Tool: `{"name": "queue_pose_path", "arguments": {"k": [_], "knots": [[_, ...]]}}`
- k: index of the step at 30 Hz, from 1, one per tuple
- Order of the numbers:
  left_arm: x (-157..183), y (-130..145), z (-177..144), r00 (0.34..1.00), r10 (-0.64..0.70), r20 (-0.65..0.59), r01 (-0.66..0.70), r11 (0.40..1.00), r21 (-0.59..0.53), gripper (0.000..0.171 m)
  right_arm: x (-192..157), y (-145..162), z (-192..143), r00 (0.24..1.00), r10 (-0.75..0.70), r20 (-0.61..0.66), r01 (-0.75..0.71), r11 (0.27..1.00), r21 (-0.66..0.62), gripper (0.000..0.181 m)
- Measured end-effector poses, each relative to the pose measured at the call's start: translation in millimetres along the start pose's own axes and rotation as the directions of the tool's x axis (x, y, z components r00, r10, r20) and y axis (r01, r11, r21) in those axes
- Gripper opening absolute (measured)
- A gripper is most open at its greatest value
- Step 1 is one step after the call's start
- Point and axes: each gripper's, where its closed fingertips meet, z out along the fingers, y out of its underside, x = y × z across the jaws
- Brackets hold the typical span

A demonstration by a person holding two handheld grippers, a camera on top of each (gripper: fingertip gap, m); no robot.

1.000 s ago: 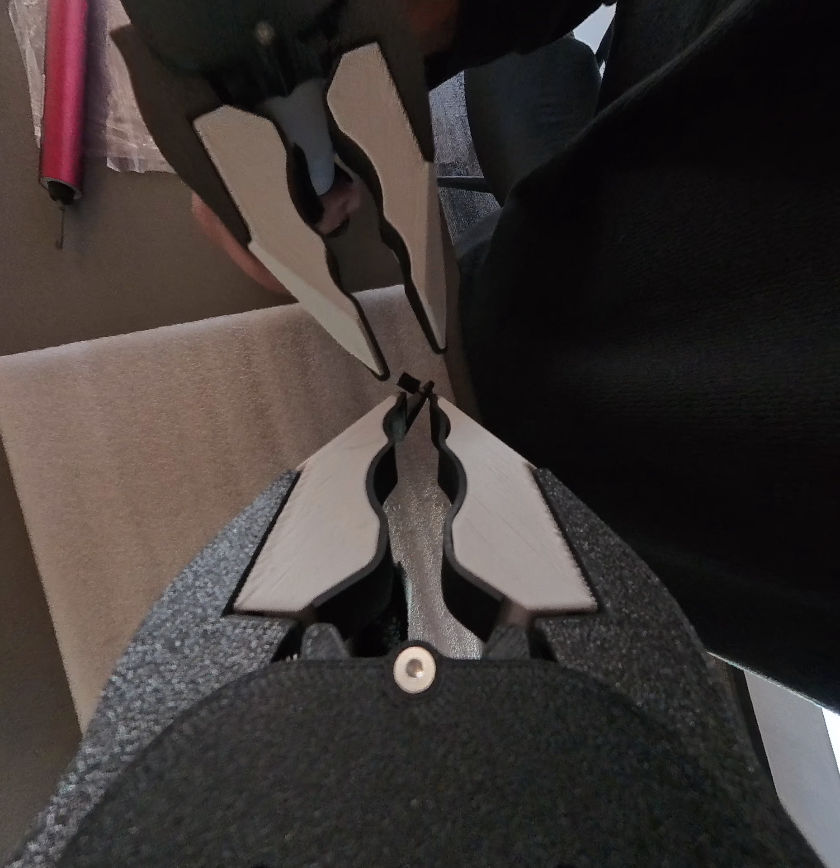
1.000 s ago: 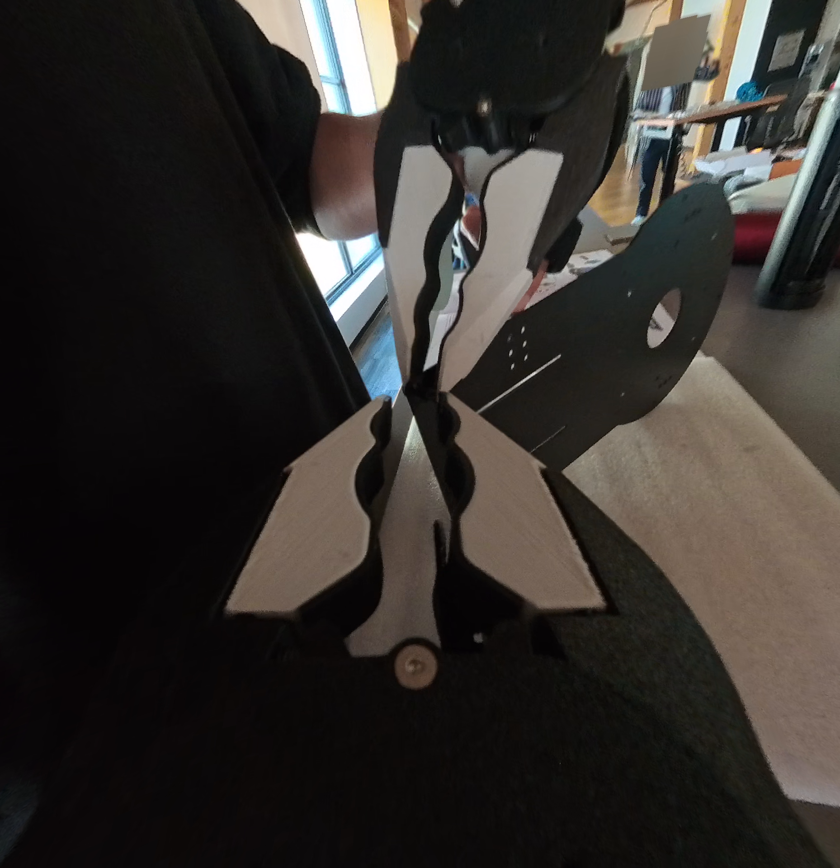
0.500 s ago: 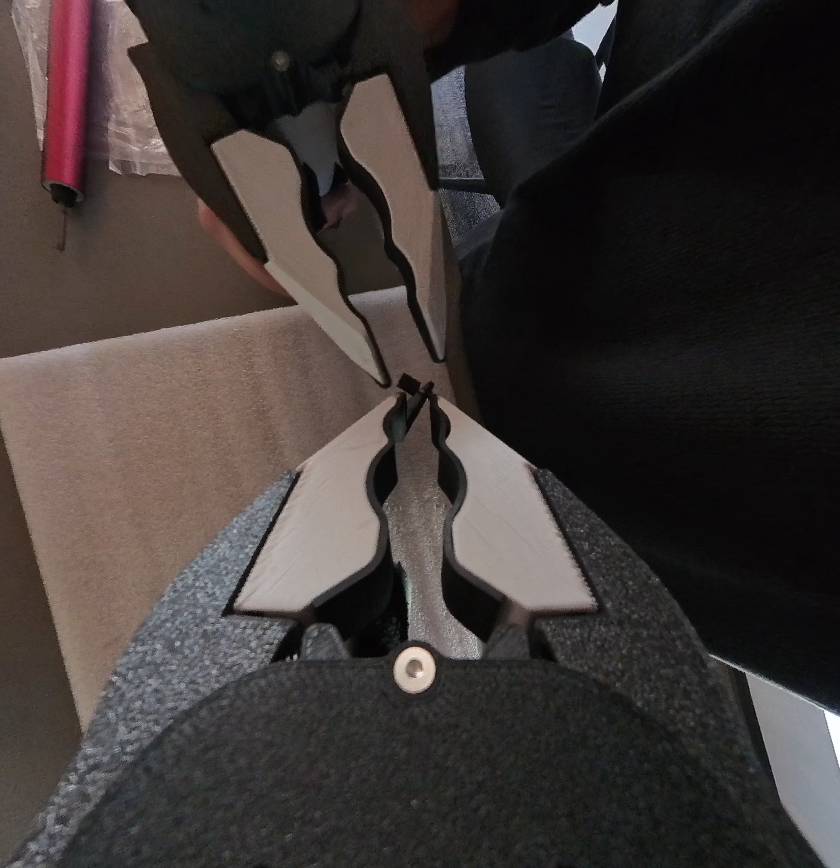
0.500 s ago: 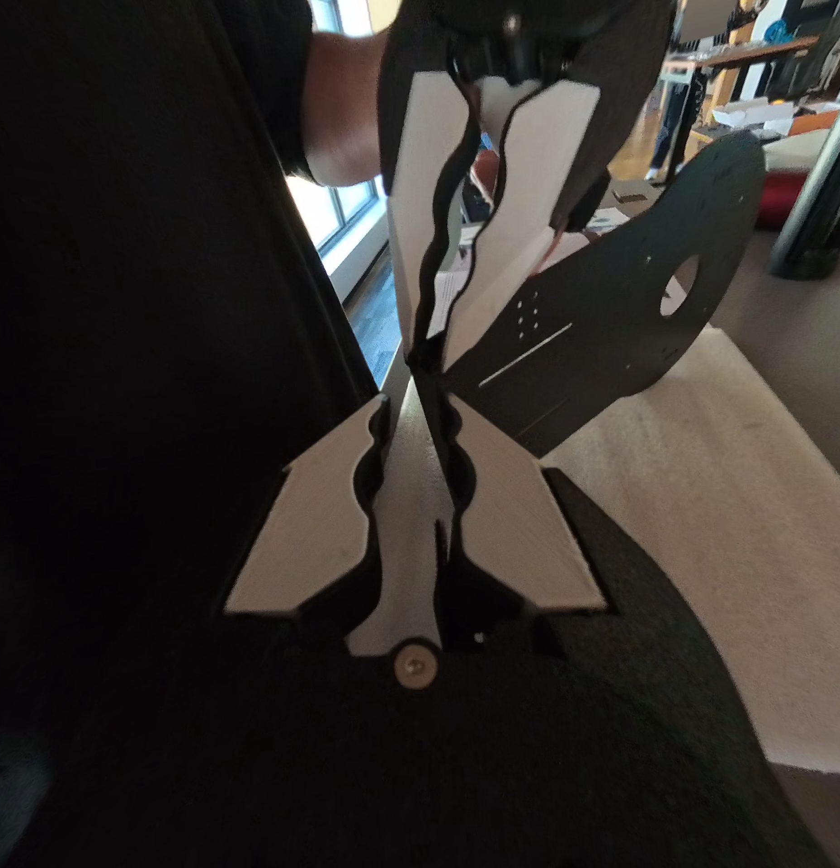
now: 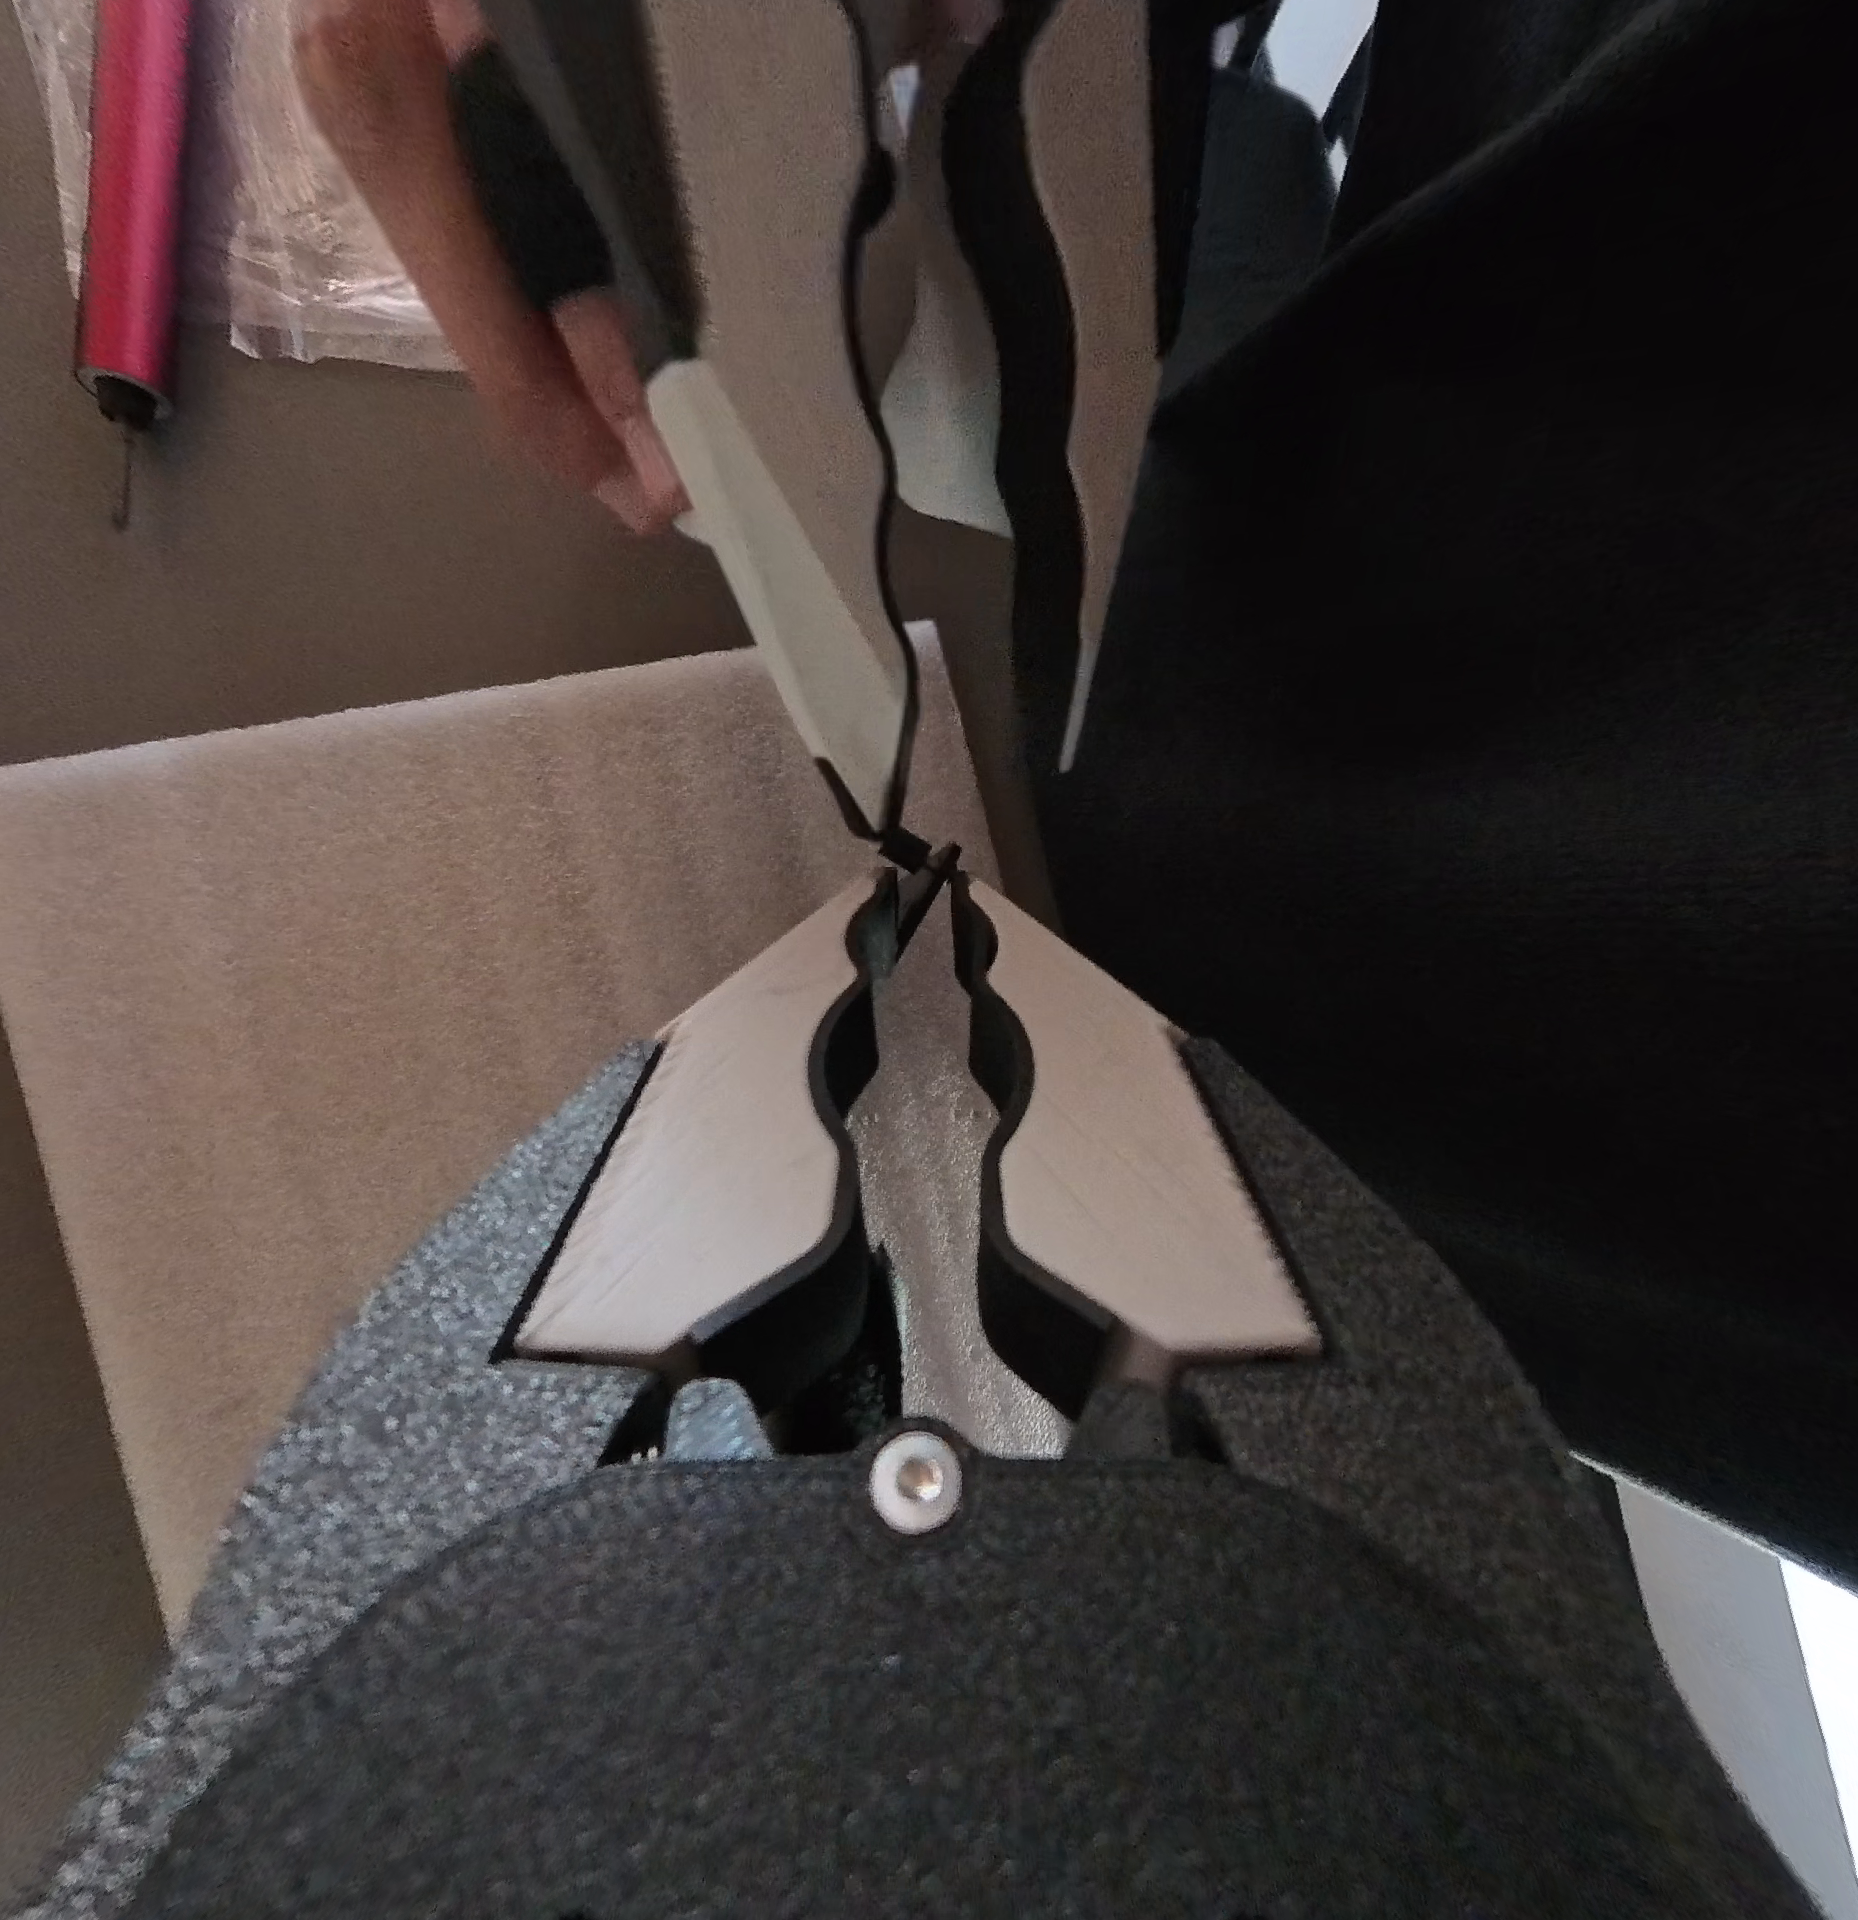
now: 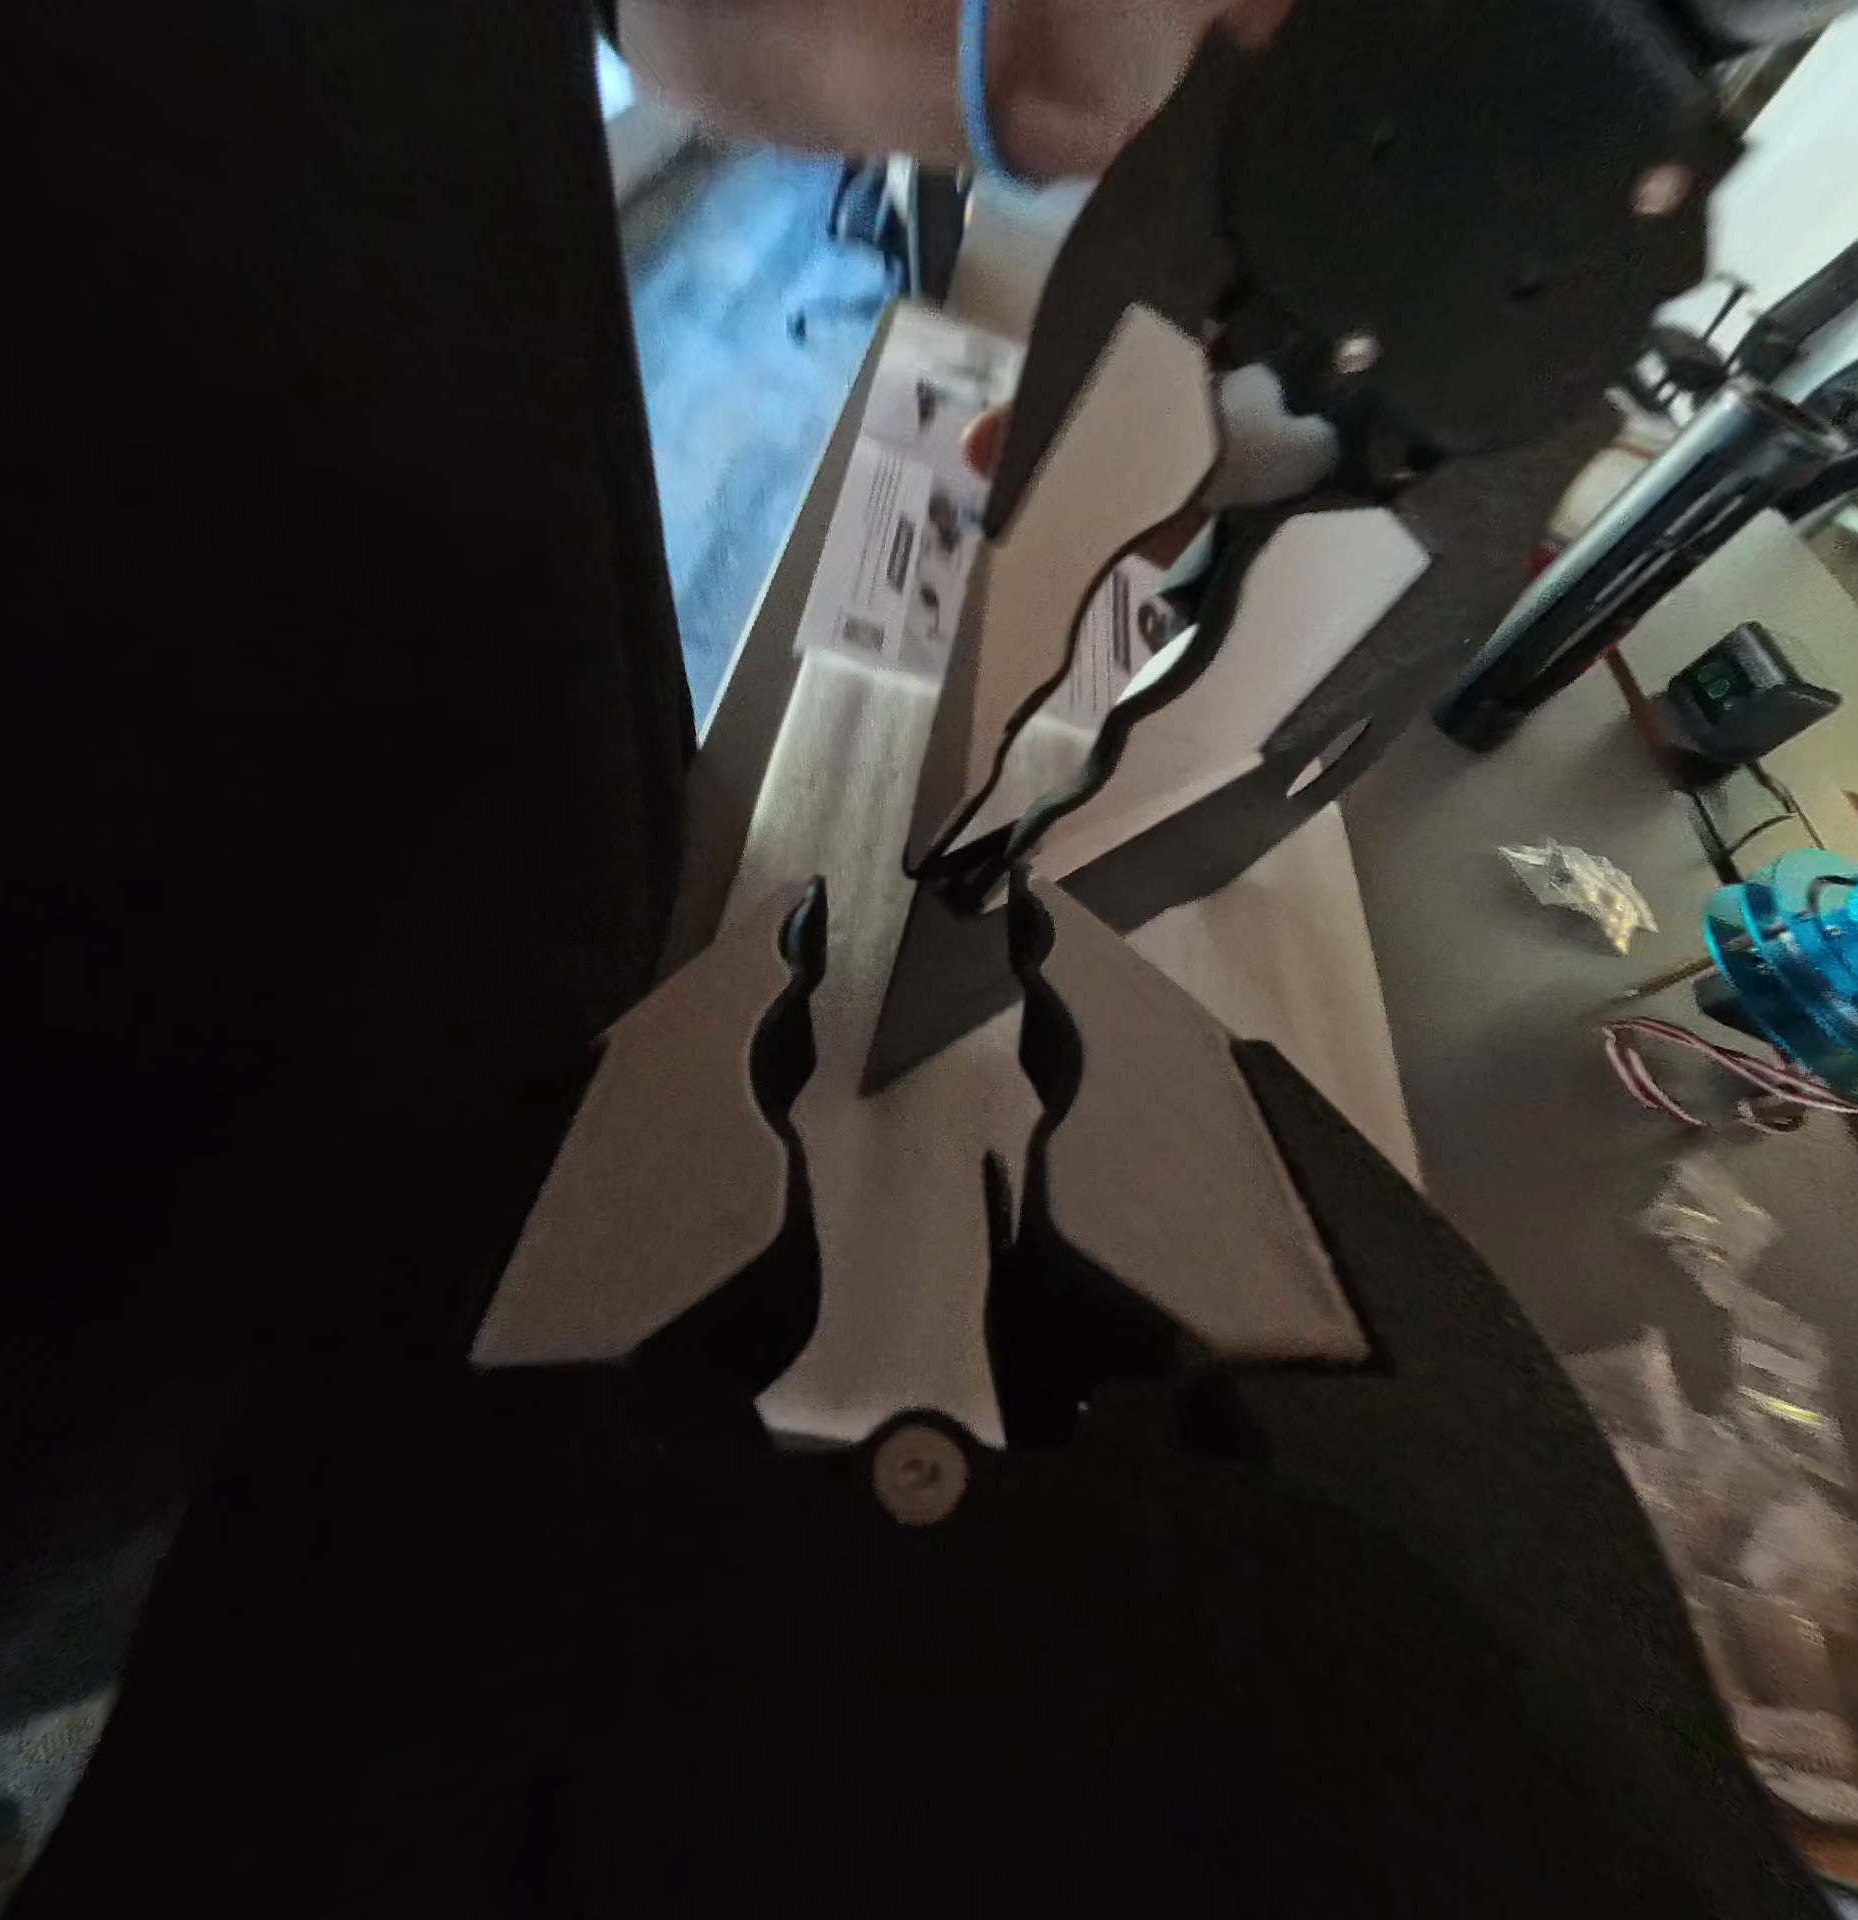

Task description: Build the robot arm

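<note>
Left gripper (image 5: 920, 883) clamps the thin black perforated plate (image 6: 946, 987) by its corner; right gripper (image 6: 914, 914), jaws parted, straddles that corner.

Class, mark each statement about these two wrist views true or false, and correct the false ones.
1. The left gripper has its jaws shut on a thin black plate. True.
2. The right gripper has its jaws clamped tight. False: they stand apart, with a corner of the plate between them.
3. A red tube lies on the table, top left in the left wrist view. True.
4. The foam sheet under the grippers is blue. False: it is pale, off-white.
</note>
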Motion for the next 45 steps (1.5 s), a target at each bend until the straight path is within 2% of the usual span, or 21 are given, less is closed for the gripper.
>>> {"name": "queue_pose_path", "arguments": {"k": [3,8,10,17,21,34,39,45], "knots": [[-1.3,-0.9,0.3,1.0,-0.009,0.003,0.009,1.0,0.007,0.011,-2.2,8.9,7.5,0.993,-0.114,-0.015,0.111,0.985,-0.131,0.032],[-2.2,-1.6,0.4,1.0,-0.006,0.01,0.006,1.0,0.012,0.011,6.6,10.8,8.6,0.964,-0.254,-0.076,0.236,0.952,-0.193,0.012],[-3.1,-2.2,0.4,1.0,-0.005,0.015,0.005,1.0,0.016,0.012,8.5,10.9,7.9,0.956,-0.281,-0.085,0.259,0.944,-0.206,0.009],[-11.8,7.4,-1.7,0.997,0.039,0.071,-0.036,0.998,-0.044,0.011,8.7,11.8,7.2,0.961,-0.267,-0.071,0.247,0.946,-0.212,0.01],[-10.1,9.7,-2.5,0.995,0.075,0.068,-0.072,0.996,-0.058,0.01,4.0,11.8,11.0,0.973,-0.232,-0.015,0.223,0.95,-0.22,0.018],[-13.1,7.3,-1.9,0.994,0.068,0.089,-0.066,0.997,-0.03,0.01,0.2,17.3,12.2,0.977,-0.206,0.057,0.214,0.938,-0.273,0.029],[-12.9,7.5,-2.1,0.994,0.061,0.091,-0.059,0.998,-0.023,0.011,5.0,10.8,5.5,0.978,-0.203,0.04,0.206,0.945,-0.256,0.026],[-12.6,7.6,-2.1,0.994,0.06,0.093,-0.059,0.998,-0.021,0.011,-0.5,23.1,14.1,0.978,-0.191,0.085,0.208,0.932,-0.296,0.03]]}}
